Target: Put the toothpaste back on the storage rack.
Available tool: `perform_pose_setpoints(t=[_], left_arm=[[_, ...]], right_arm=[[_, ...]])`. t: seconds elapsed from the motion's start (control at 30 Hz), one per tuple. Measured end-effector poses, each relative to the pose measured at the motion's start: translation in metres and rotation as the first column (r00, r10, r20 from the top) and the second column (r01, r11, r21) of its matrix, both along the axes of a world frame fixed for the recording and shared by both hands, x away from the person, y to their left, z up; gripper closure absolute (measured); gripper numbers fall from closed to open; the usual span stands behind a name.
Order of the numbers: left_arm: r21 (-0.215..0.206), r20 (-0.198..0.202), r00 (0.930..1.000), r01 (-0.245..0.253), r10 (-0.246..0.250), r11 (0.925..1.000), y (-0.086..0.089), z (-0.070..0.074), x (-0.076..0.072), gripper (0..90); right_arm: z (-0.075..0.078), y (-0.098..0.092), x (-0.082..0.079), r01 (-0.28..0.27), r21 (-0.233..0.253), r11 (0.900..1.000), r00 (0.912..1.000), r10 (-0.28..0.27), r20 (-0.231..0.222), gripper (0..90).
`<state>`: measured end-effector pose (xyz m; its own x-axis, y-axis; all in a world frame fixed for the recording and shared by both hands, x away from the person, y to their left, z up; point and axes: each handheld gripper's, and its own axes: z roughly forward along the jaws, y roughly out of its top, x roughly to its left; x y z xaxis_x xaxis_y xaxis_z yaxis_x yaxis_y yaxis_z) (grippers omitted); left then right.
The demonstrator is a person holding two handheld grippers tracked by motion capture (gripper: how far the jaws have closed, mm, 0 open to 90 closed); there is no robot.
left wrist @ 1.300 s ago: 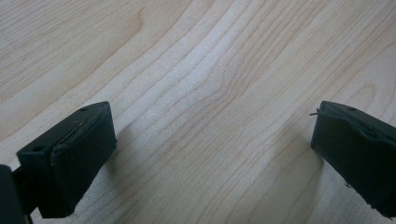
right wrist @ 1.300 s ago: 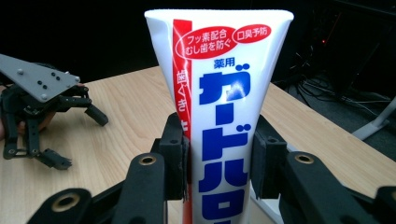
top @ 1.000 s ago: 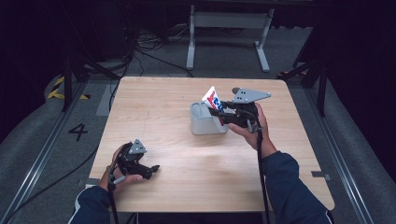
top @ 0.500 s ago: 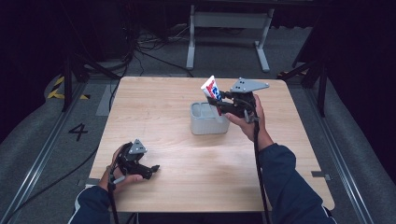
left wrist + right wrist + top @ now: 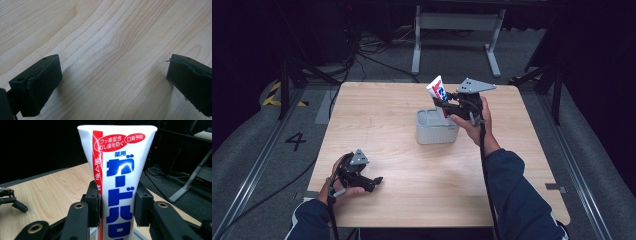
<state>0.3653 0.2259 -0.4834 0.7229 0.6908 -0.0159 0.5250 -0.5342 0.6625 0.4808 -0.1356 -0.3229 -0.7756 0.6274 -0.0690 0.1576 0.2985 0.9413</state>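
A white toothpaste tube (image 5: 439, 91) with red and blue lettering is held above the grey bin (image 5: 436, 131), its crimped end up. My right gripper (image 5: 443, 106) is shut on it; in the right gripper view the tube (image 5: 117, 180) stands upright between the two pads (image 5: 94, 205). My left gripper (image 5: 371, 183) rests low near the table's front left, jaws wide open over bare wood, with nothing between its fingers (image 5: 40, 82).
The light wooden table (image 5: 382, 125) has open room left of and in front of the bin. Beyond the far edge lie floor cables and a grey metal stand (image 5: 457, 22). A floor mark "4" (image 5: 295, 141) sits to the left.
My right gripper has lifted the tube up and slightly away from the bin, turning it more upright. The left gripper has not moved.
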Motion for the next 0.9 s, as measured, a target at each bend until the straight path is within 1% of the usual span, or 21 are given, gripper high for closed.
perform_pose_setpoints(t=[0.07,0.17,0.33,0.5,0.57,0.73,0.9], left_arm=[[0.000,0.000,1.0000,0.000,0.000,1.0000,0.000,0.000,0.000,0.4],[0.000,0.000,1.0000,0.000,0.000,1.0000,0.000,0.000,0.000,0.3],[-0.001,0.005,1.0000,-0.002,0.002,1.0000,0.000,0.000,0.000,0.3],[-0.001,0.005,1.0000,-0.002,0.002,1.0000,0.000,0.000,0.000,0.3],[-0.001,0.005,1.0000,-0.002,0.002,1.0000,0.000,0.000,0.000,0.4],[-0.001,0.005,1.0000,-0.001,0.001,1.0000,0.000,0.000,0.000,0.4],[-0.002,0.006,1.0000,-0.002,0.002,1.0000,0.000,0.000,0.000,0.3]], right_arm=[[-0.001,0.001,0.002,0.004,0.004,1.000,1.0000,-0.004,-0.004,64.0],[-0.002,0.002,0.005,0.012,0.000,1.000,0.9999,-0.012,0.003,64.0],[-0.004,0.004,0.011,0.024,0.017,1.000,0.9997,-0.024,-0.002,64.0],[-0.009,0.009,0.016,0.022,0.007,1.000,0.9997,-0.022,-0.009,64.0],[-0.010,0.011,0.017,0.025,0.000,1.000,0.9997,-0.025,-0.004,64.0],[-0.013,0.013,0.021,0.029,-0.001,1.000,0.9996,-0.029,-0.008,64.0],[-0.017,0.014,0.025,0.035,0.003,0.999,0.9991,-0.035,-0.023,64.0]])
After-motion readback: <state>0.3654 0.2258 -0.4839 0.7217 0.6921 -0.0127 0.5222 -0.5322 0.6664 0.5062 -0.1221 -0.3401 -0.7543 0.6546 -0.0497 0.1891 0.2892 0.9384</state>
